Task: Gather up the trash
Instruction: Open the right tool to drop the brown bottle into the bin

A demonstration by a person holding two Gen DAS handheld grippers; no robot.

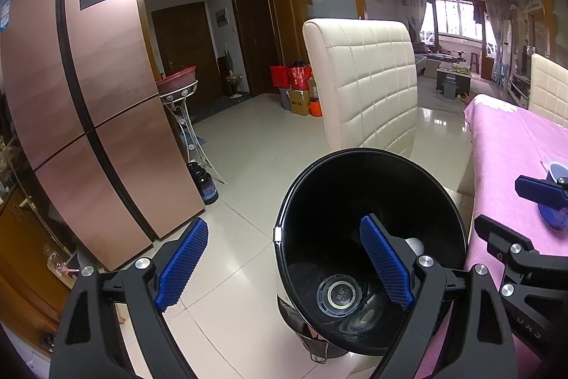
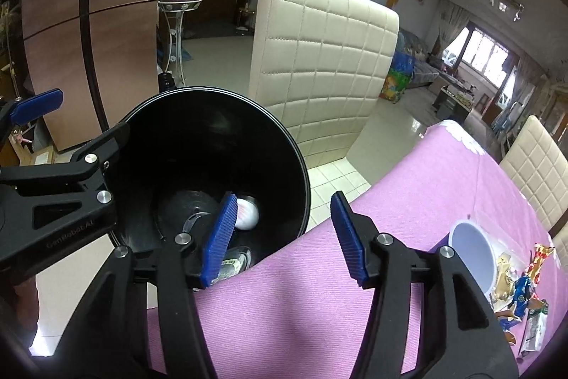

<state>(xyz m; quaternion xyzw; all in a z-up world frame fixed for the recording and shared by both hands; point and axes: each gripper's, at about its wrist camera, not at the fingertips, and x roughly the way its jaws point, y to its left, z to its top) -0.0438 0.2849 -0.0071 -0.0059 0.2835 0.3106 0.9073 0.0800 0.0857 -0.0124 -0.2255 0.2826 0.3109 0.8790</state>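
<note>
Beside the pink-clothed surface [image 2: 319, 272], a black trash bin [image 1: 372, 201] is seen standing on the tiled floor [image 1: 241, 166], its rim just beside the surface edge. Inside the bin, a round white object [image 2: 246, 214], a clear plastic lid [image 1: 339, 299] and a labelled wrapper [image 2: 234, 263] are visible at the bottom.

The left gripper [image 1: 284, 265] is held wide open with nothing between the jaws; one blue pad [image 1: 385, 263] is seen over the bin mouth, the other over the floor. The right gripper [image 2: 284, 237] is also open and empty: its left pad [image 2: 220, 237] is over the bin, its right pad over the cloth. No contact with any item is seen.

Remaining trash is on the surface, at the right in the right wrist view: a white plastic cup [image 2: 472, 254] lying on its side, with a cluster of coloured snack wrappers [image 2: 522, 301] just beside it.

A cream quilted chair [image 1: 365, 84] is seen behind the bin, and a copper-coloured fridge [image 1: 88, 95] to the left.
</note>
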